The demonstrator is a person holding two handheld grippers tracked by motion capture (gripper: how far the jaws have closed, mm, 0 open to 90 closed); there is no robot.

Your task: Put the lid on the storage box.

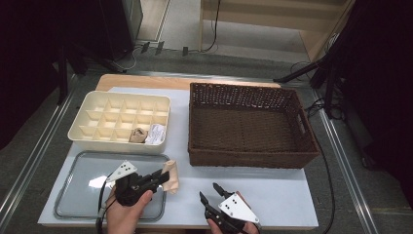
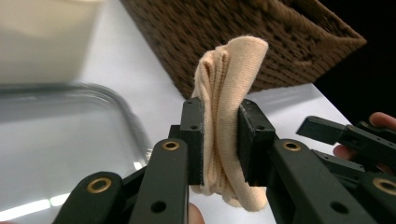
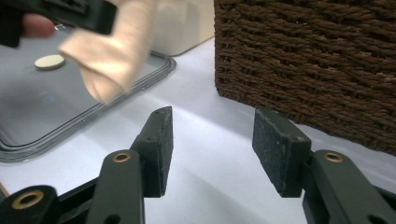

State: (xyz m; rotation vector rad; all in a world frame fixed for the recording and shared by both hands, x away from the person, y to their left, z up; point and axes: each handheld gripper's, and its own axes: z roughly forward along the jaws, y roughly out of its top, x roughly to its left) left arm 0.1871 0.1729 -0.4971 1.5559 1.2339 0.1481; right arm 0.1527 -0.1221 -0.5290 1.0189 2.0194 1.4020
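Left fingers (image 2: 192, 140) clamp folded, perhaps sock-like cloth (image 2: 231, 88).

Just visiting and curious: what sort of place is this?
Probably a lab or test workspace: a table set with a wicker basket, a divided organiser box and a metal tray, with stands and cables around it.
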